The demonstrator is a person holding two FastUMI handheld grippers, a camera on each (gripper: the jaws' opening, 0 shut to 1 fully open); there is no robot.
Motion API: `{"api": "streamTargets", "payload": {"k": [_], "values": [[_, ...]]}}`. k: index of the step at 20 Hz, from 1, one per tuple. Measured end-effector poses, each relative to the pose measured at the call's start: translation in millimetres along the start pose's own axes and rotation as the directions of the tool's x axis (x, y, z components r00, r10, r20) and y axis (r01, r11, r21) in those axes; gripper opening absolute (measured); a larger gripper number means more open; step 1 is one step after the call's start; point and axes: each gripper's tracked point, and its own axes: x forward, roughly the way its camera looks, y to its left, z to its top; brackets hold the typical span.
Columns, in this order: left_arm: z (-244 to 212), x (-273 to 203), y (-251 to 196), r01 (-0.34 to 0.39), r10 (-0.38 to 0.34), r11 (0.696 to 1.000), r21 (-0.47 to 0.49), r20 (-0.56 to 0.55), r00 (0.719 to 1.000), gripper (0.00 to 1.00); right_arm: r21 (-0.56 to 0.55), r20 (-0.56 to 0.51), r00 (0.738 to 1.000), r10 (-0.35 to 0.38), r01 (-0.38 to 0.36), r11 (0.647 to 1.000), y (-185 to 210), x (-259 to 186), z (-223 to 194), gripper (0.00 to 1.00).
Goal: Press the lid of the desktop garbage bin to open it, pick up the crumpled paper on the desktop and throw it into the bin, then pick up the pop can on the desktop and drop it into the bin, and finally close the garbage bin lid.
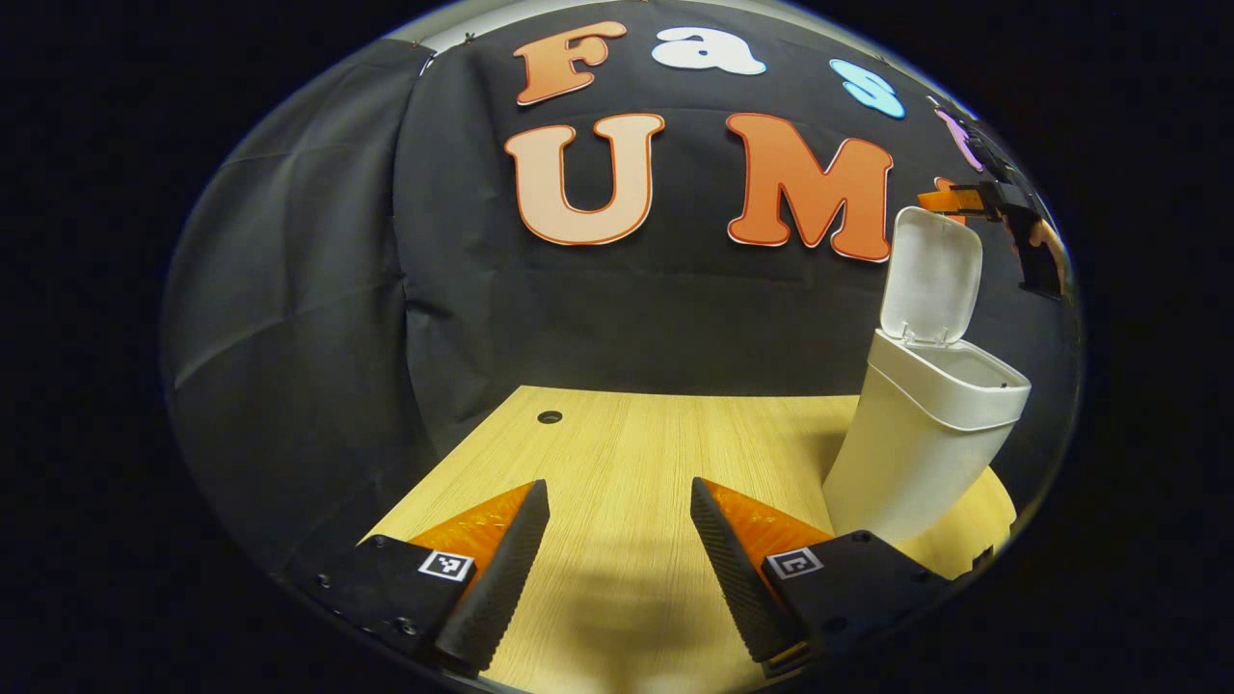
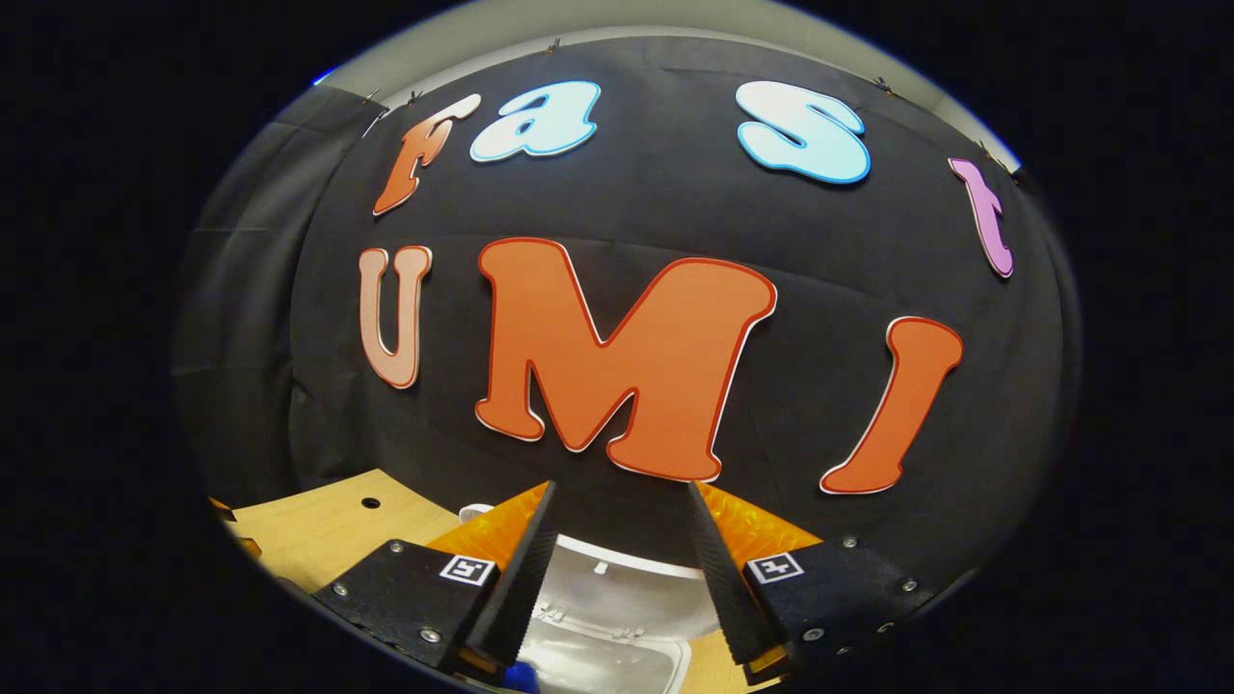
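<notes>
Left gripper (image 1: 617,540) open, empty, over wooden table (image 1: 617,434). Right gripper (image 2: 622,540) open, empty, above upright lid (image 2: 607,588). White bin (image 1: 916,443) on table at right, lid (image 1: 930,280) raised.

White bin (image 1: 916,453), lid (image 1: 930,278) upright, perhaps right gripper (image 1: 1003,207) behind.

A light wood-grain tabletop (image 1: 617,453) runs back to the black cloth wall (image 1: 318,289) of the booth. A small round hole (image 1: 549,417) sits near its far left corner. The cloth hangs in soft folds.
</notes>
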Motion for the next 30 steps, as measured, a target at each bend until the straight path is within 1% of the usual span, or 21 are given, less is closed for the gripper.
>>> {"api": "streamTargets", "payload": {"k": [5,8,9,10,15,23,25,26,30], "values": [[1.2,7.8,-8.4,0.037,-0.037,0.999,-0.012,-0.007,0.999,0.95,0.018,-0.029,0.999,0.033,-0.033,0.999,18.2,-32.2,-18.8,0.8],[3.7,9.4,-14.3,0.056,-0.056,0.998,0.006,-0.003,0.998,0.95,0.036,-0.061,0.997,0.041,-0.039,0.999,28.5,-47.0,-41.0,0.8],[4.0,8.8,-16.5,0.063,-0.063,0.998,0.01,-0.002,0.998,0.92,0.041,-0.078,0.996,0.045,-0.042,0.998,32.5,-51.7,-50.4,0.81],[4.5,8.1,-18.0,0.07,-0.07,0.997,0.016,-0.001,0.998,0.94,0.045,-0.096,0.994,0.046,-0.042,0.998,35.0,-56.7,-58.6,0.81],[2.6,5.7,-20.5,0.087,-0.087,0.996,0.029,-0.002,0.996,0.94,0.077,-0.154,0.987,0.055,-0.044,0.996,48.8,-76.0,-90.3,0.82],[4.0,1.1,-21.9,0.101,-0.102,0.994,0.033,0.0,0.995,0.94,0.124,-0.232,0.972,0.039,-0.01,0.992,59.3,-98.2,-135.0,0.82],[4.0,1.6,-23.7,0.109,-0.109,0.993,0.036,0.002,0.994,0.92,0.135,-0.253,0.967,0.033,0.002,0.991,60.7,-103.5,-146.7,0.82],[7.2,1.4,-26.2,0.114,-0.114,0.993,0.037,0.006,0.993,0.94,0.145,-0.266,0.963,0.035,0.004,0.989,62.1,-105.7,-153.1,0.82],[13.7,1.6,-32.2,0.135,-0.136,0.99,0.049,0.018,0.991,0.94,0.174,-0.297,0.954,0.032,0.021,0.985,68.1,-110.6,-166.6,0.82]]}}
